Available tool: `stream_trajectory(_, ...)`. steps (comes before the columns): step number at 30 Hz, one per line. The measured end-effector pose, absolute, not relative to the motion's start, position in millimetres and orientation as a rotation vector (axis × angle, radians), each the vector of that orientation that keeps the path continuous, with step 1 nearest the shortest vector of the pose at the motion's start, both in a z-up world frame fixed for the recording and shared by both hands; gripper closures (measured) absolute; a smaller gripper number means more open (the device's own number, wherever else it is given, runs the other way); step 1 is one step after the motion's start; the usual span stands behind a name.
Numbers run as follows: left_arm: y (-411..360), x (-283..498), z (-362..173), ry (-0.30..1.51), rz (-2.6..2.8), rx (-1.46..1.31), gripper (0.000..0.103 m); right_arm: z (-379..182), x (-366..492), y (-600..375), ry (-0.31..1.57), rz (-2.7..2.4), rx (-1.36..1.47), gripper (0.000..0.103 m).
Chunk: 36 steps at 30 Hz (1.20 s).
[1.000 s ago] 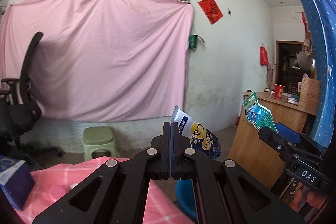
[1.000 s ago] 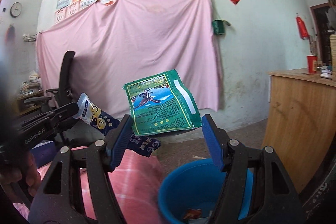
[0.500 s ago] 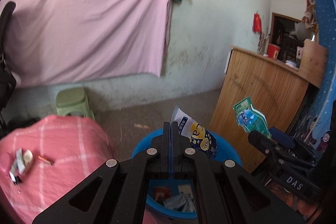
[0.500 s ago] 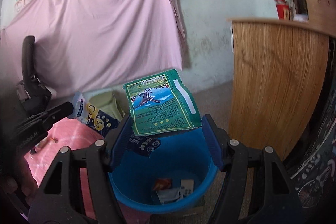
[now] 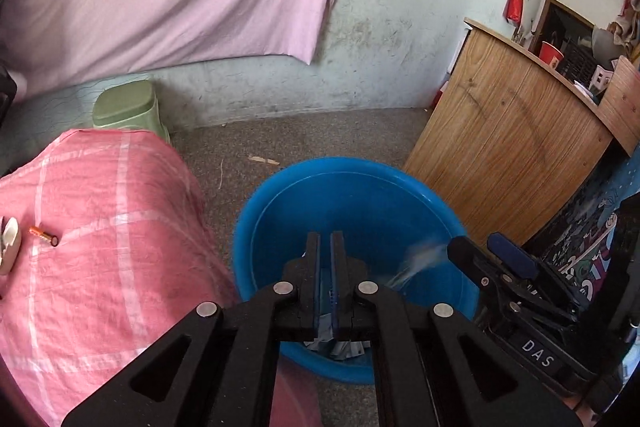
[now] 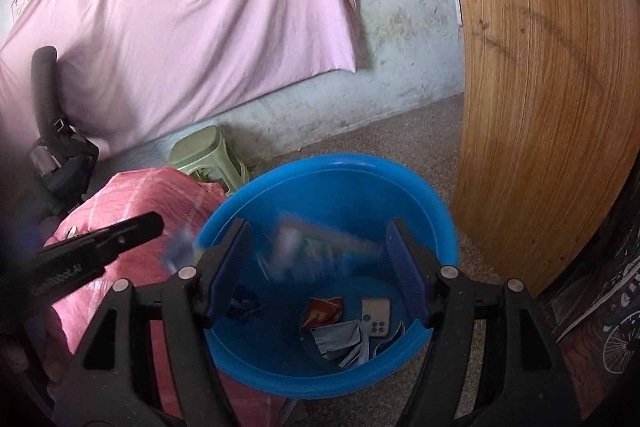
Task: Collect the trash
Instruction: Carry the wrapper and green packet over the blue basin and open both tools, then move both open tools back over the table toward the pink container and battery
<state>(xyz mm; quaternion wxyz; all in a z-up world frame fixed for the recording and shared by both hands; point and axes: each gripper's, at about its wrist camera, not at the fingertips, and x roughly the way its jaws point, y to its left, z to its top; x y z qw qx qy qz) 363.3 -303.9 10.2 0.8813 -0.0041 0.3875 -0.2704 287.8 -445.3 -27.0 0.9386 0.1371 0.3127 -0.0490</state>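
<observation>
A blue basin [image 5: 352,187] stands on the floor and also shows in the right wrist view [image 6: 332,171]. My left gripper [image 5: 325,243] hovers over it with its jaws a narrow gap apart and empty. My right gripper [image 6: 318,251] is open wide above the basin. A blurred green wrapper [image 6: 312,243] falls between its fingers, seen as a streak in the left wrist view [image 5: 416,259]. A blurred blue snack bag [image 6: 182,247] drops by the basin's left rim. Wrappers [image 6: 332,337] and a phone-like item [image 6: 376,317] lie in the basin.
A pink checked cloth [image 5: 100,227] covers a table left of the basin, with an orange battery [image 5: 44,235] and a white item [image 5: 8,243] on it. A green stool [image 5: 124,107] stands behind. A wooden counter [image 5: 508,143] stands right of the basin.
Both grippers tipped down over the basin. The left gripper let go of the blue snack bag and the right gripper let go of the green wrapper; both are falling.
</observation>
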Motion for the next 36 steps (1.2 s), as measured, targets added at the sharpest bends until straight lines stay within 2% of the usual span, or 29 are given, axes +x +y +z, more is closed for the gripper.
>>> stream_trajectory(2,-299,364,10,0.806,-0.567,-0.015,0.091,-28,286,-443,0.64,-0.102,0.277,0.009)
stream_trajectory(4,-290,362,13,0.798,-0.571,-0.031,0.079,-25,286,-441,0.64,-0.106,0.276,0.007)
stream_trajectory(9,-261,351,28,0.743,-0.57,-0.091,0.067,-7,273,-431,0.588,-0.11,0.275,0.0)
stream_trajectory(15,-227,334,54,0.634,-0.548,-0.118,0.049,28,260,-416,0.492,-0.106,0.246,0.0)
stream_trajectory(17,-213,327,62,0.595,-0.535,-0.132,0.04,40,256,-410,0.457,-0.092,0.241,0.0)
stream_trajectory(19,-198,319,70,0.55,-0.512,-0.156,0.021,53,252,-401,0.416,-0.082,0.225,0.0)
stream_trajectory(22,-170,305,84,0.462,-0.467,-0.184,0.01,70,245,-382,0.351,-0.067,0.193,0.0)
stream_trajectory(28,-119,278,104,0.346,-0.344,-0.125,0.004,96,231,-336,0.209,-0.019,0.161,0.0)
stream_trajectory(36,-47,242,109,0.246,-0.176,-0.071,0.003,105,219,-265,0.085,0.069,0.093,0.0)
